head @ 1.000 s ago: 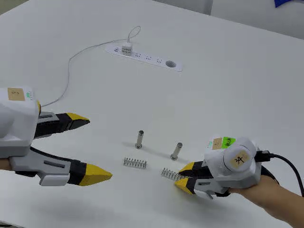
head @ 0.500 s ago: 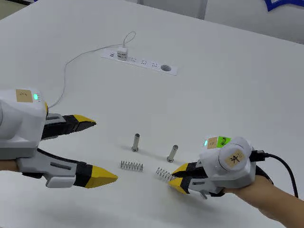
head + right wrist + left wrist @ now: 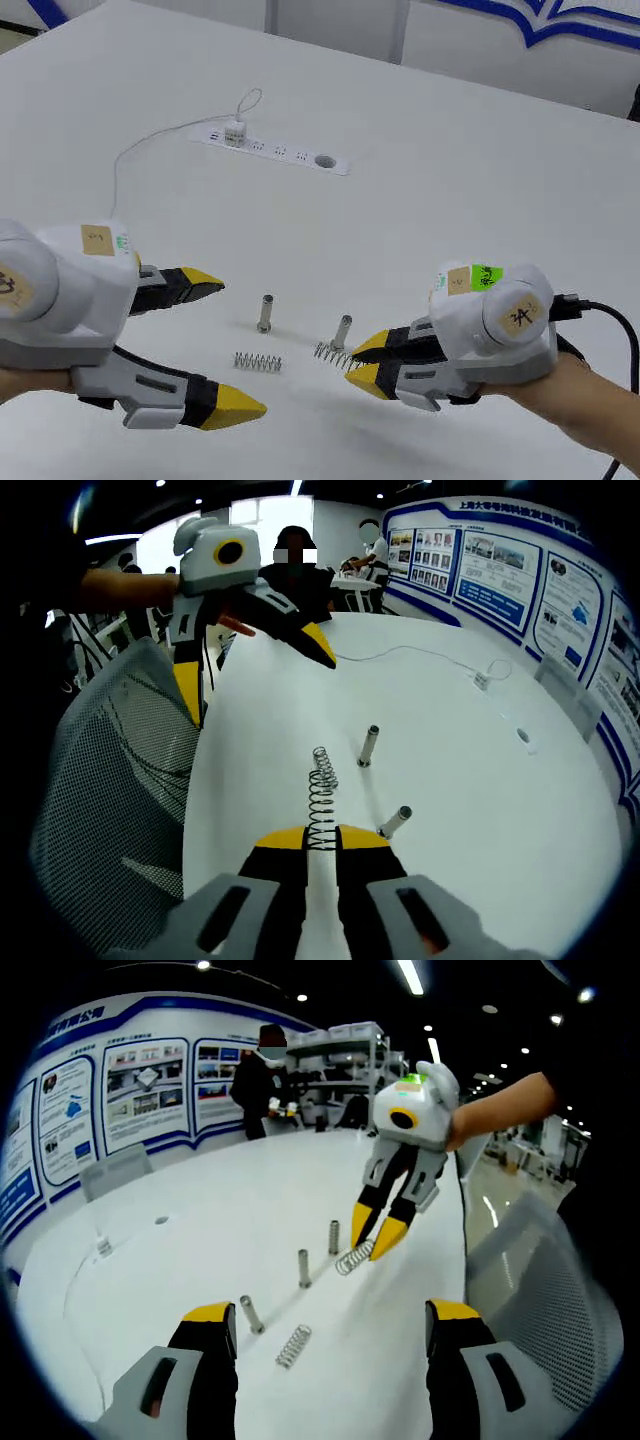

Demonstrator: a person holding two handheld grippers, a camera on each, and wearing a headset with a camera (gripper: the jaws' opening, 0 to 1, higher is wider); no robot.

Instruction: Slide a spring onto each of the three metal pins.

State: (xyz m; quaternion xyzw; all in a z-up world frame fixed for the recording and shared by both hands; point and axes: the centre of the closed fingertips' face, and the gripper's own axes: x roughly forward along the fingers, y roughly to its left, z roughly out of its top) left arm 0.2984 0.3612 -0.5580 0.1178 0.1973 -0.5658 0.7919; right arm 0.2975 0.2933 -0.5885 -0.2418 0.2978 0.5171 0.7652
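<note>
My right gripper (image 3: 352,364) is shut on one end of a spring (image 3: 328,352), which sticks out toward an upright metal pin (image 3: 341,331) close beside it. Another pin (image 3: 265,312) stands further left, with a loose spring (image 3: 257,361) lying on the table in front of it. My left gripper (image 3: 225,345) hangs open and holds nothing, left of the pins. The left gripper view shows three pins (image 3: 302,1268), the loose spring (image 3: 292,1345) and the right gripper (image 3: 380,1235) with its spring (image 3: 353,1257). In the right gripper view the held spring (image 3: 320,815) rises from the shut jaws.
A white power strip (image 3: 270,148) with a plugged-in charger and cable lies at the back of the white table (image 3: 450,180). A mesh chair (image 3: 100,780) stands by the table edge. People stand in the background (image 3: 260,1080).
My right gripper has carried its spring a little closer to the nearer pin. The left gripper stays open. The head camera has shifted.
</note>
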